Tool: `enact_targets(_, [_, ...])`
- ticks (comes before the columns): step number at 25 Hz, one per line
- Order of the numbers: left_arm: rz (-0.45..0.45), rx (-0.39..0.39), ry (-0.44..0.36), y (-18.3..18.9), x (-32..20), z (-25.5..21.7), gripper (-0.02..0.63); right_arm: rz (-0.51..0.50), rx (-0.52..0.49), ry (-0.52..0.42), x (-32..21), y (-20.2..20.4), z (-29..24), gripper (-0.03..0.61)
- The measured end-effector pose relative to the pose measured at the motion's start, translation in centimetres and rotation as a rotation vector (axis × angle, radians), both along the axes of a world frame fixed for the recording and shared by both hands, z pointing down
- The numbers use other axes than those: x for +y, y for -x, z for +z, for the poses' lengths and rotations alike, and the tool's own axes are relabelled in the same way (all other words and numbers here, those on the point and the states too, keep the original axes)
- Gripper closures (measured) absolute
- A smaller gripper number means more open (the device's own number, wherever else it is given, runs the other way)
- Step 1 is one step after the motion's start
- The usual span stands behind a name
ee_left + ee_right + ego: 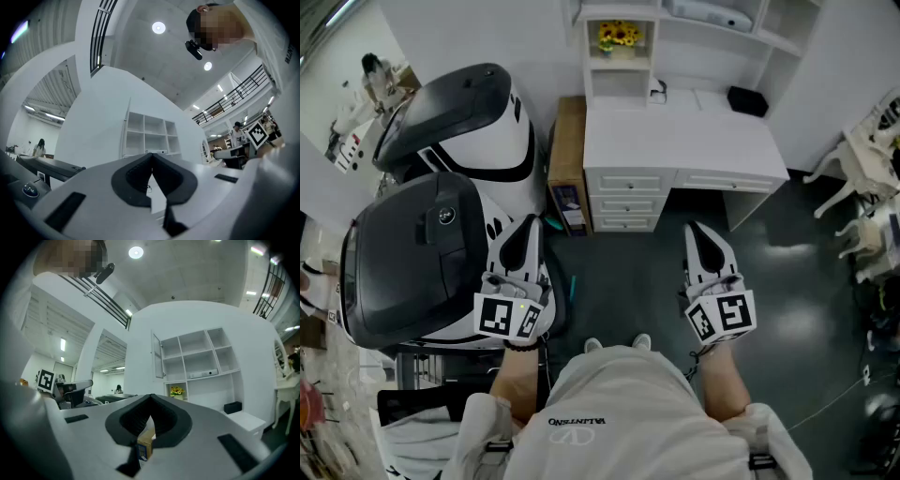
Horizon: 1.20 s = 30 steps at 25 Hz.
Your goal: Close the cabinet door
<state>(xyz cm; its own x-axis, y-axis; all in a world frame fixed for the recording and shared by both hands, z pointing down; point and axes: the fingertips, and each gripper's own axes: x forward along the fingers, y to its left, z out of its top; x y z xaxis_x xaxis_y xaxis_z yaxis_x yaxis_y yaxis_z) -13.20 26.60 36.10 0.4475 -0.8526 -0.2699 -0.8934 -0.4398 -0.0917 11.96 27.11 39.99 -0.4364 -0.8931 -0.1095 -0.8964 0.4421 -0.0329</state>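
A white shelf cabinet [197, 357] stands on a white desk [675, 141] ahead of me. Its narrow door [157, 355] hangs open at the upper left of the shelves, swung out toward me; in the left gripper view the door [126, 129] shows edge-on. Both grippers are held over the dark floor, well short of the desk. My left gripper [528, 225] is shut with nothing in it, its tips meeting [151, 154]. My right gripper [698, 230] is also shut and empty [151, 396].
Two large black-and-white machines [422, 253] stand close on my left. A cardboard box [567, 159] leans between them and the desk. Sunflowers [619, 36] sit in a low shelf, a black box [747, 100] on the desk top. White chairs [872, 141] stand at right.
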Motion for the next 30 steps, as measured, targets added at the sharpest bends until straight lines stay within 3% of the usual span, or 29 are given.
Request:
enact_targets(9, [0.023,-0.002,-0.009,-0.7,0.0,-0.3,0.612,0.002,-0.057,0.0,0.0,-0.3,0.1,0.569])
enact_targets(18, [0.063,0.012,0.024,-0.6,-0.2,0.1,0.396,0.017,-0.087,0.004,0.1,-0.1,0.3,0.569])
enact_targets(30, [0.056,0.049,0.04,3.8,0.3,1.1,0.287,0.02,-0.071,0.013,0.1,4.6,0.5,0.569])
